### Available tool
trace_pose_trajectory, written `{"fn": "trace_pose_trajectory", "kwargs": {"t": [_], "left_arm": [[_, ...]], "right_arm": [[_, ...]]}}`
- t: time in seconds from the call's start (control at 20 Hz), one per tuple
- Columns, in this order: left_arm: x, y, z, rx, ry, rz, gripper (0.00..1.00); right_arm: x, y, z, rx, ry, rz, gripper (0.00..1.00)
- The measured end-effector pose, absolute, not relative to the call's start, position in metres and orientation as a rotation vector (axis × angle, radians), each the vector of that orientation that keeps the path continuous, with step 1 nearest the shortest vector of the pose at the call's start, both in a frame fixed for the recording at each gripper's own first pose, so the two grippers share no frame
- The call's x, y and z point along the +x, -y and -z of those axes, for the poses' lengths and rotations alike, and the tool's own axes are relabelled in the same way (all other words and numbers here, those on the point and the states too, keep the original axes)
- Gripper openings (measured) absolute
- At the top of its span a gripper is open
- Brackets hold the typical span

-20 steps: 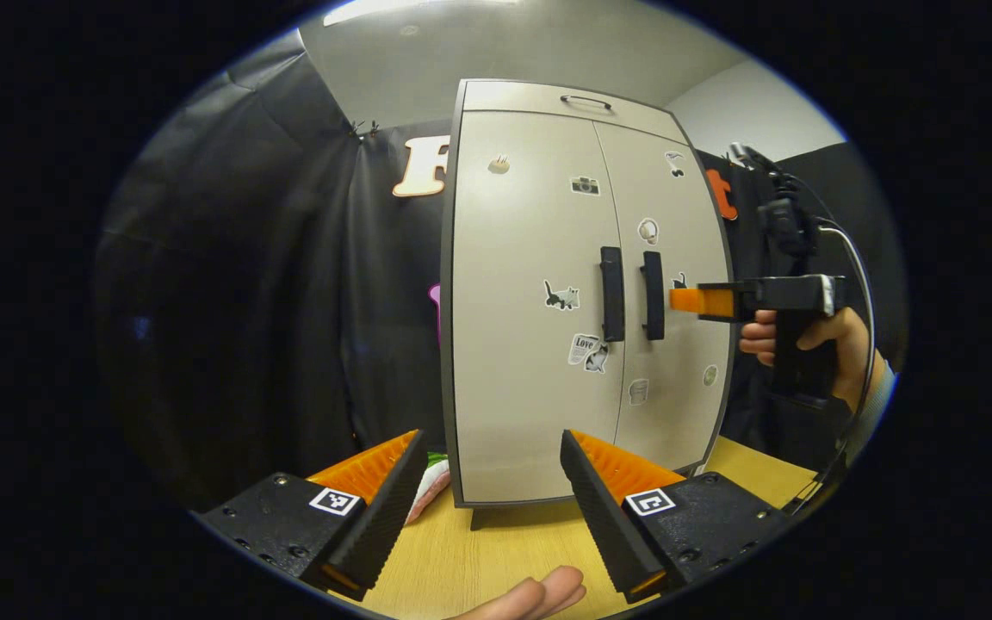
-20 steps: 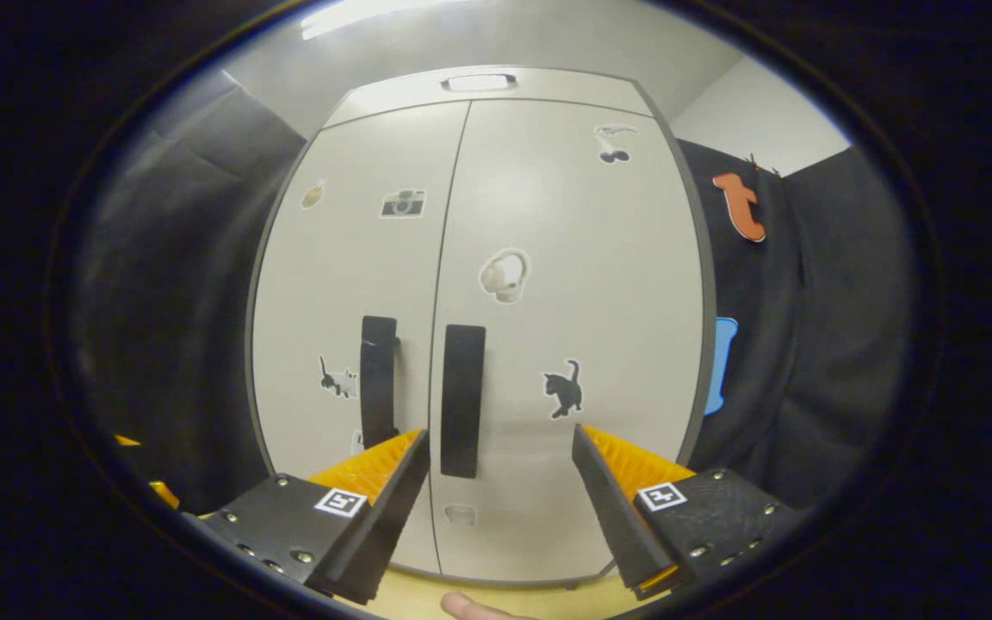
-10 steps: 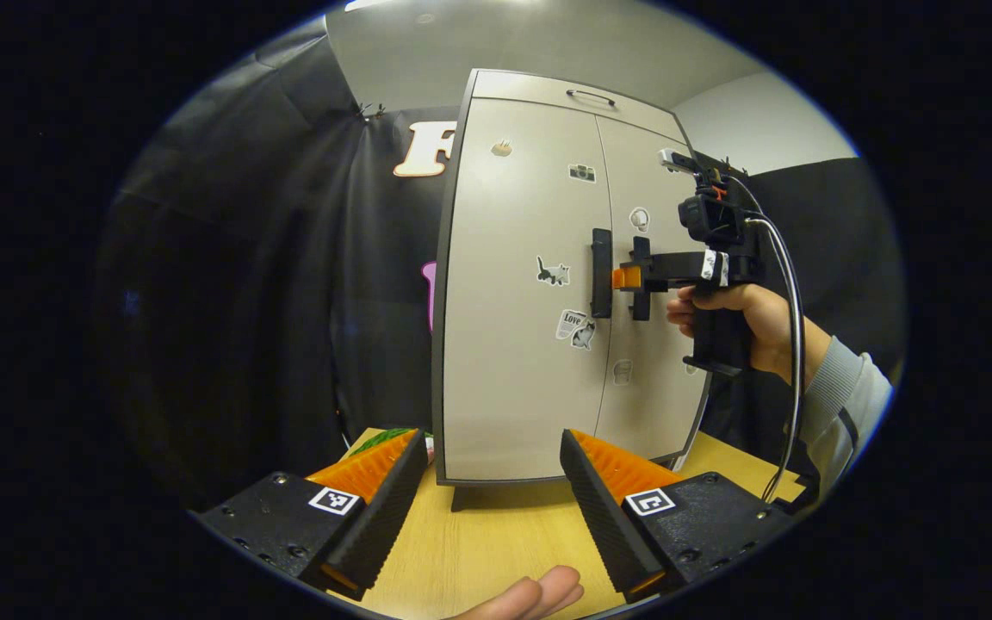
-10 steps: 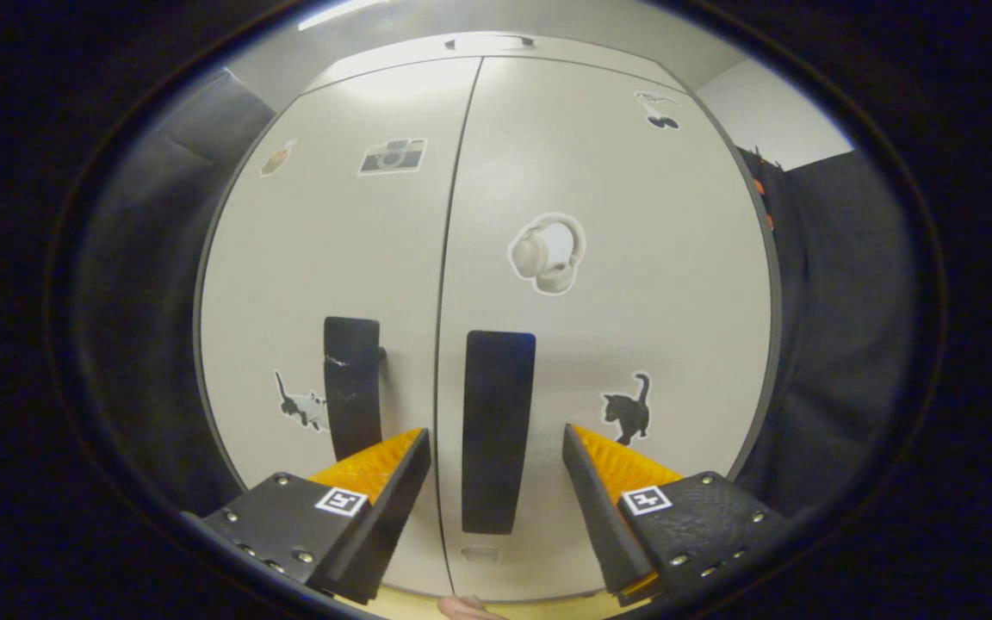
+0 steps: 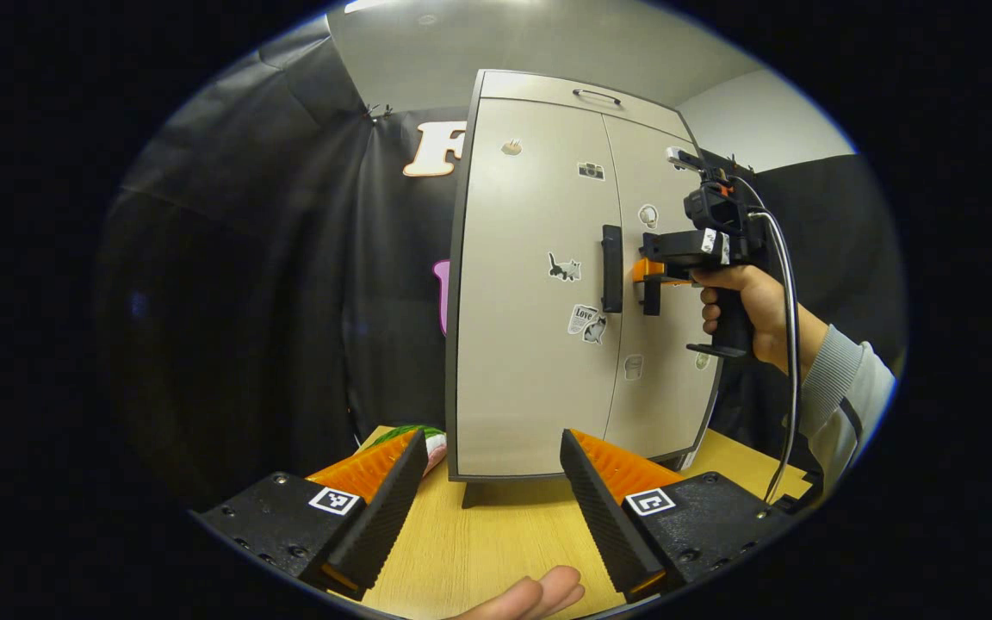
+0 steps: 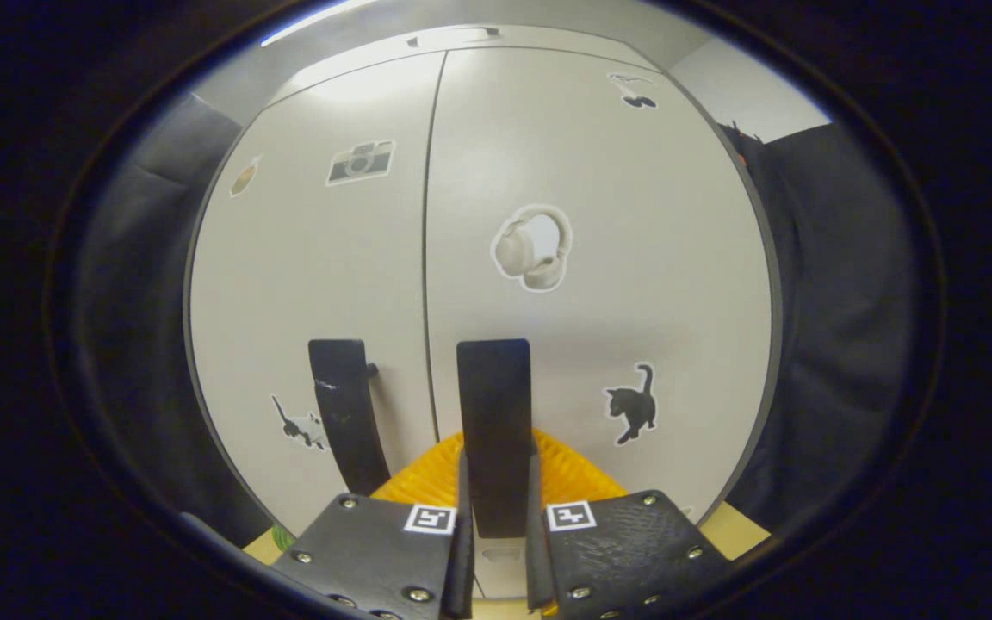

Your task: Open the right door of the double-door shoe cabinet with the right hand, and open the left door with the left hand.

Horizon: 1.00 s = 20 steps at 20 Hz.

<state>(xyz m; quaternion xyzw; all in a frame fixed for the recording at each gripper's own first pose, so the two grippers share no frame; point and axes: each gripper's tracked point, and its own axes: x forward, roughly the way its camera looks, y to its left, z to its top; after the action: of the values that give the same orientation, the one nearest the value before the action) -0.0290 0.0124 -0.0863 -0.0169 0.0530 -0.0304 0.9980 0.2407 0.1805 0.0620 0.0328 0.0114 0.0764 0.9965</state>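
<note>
Up close, right claw (image 6: 496,551) pinches right door handle (image 6: 493,405); left claw (image 5: 487,508) gapes.

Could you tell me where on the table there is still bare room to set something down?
The wooden table is bare in front of the cabinet, between the left tool's open fingers. Its right corner beside the cabinet is free too. The green thing crowds the cabinet's left side.

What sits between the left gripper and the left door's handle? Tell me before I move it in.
Nothing visible. The left gripper is open, back from the cabinet over the wooden table, with a bare gap up to the left door handle. The right gripper is shut on the right door handle beside it.
</note>
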Motion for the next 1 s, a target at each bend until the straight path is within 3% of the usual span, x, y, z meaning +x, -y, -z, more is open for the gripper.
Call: {"fn": "trace_pose_trajectory", "kwargs": {"t": [0.1, 1.0], "left_arm": [[-0.032, -0.015, 0.085, -0.022, -0.109, 0.047, 0.96], [-0.057, 0.005, 0.068, -0.011, -0.090, 0.065, 0.96]], "right_arm": [[0.240, -0.180, -0.060, 0.079, -0.034, -0.179, 0.16], [0.180, -0.145, -0.065, 0.047, -0.066, -0.309, 0.16]]}}
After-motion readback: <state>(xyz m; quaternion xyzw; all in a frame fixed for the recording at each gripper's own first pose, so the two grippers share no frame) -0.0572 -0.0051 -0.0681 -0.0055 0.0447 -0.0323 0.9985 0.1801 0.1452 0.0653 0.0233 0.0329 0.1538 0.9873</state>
